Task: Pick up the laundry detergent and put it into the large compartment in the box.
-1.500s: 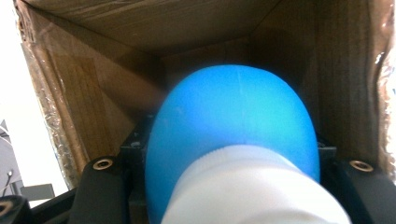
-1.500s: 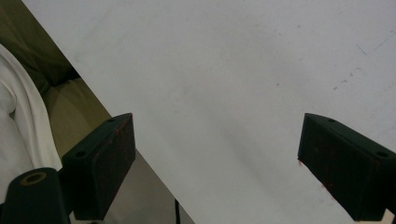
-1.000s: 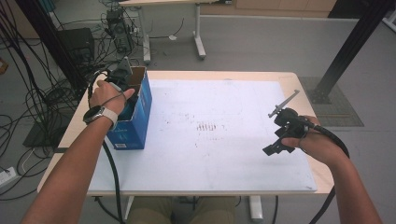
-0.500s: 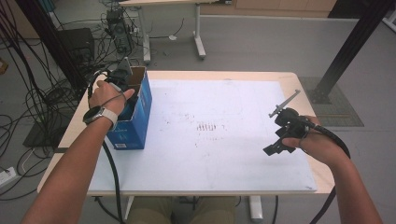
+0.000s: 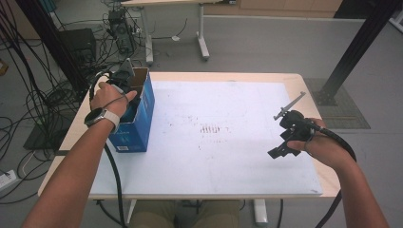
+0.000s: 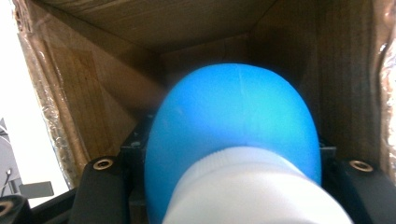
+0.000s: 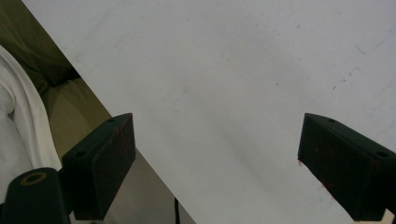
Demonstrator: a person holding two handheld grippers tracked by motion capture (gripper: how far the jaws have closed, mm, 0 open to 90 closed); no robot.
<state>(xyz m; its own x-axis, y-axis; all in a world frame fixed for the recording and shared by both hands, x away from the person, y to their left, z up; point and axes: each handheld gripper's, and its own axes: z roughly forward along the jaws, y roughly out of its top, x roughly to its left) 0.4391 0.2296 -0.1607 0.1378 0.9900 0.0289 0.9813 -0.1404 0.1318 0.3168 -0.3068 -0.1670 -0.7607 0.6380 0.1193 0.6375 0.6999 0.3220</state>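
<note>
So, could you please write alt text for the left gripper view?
A blue bottle with a white ribbed cap is clamped between the left gripper's black jaws inside a brown cardboard box. The box's inner walls surround it.

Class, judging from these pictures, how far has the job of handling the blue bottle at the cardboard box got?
Done: the left gripper has its jaws clamped on the blue bottle and is down in the open blue cardboard box. In hand: the bottle sits inside the box's brown walls, white cap toward the camera. Left: whether it goes in or comes out cannot be told. The right gripper hangs open over the white table, holding nothing.
</note>
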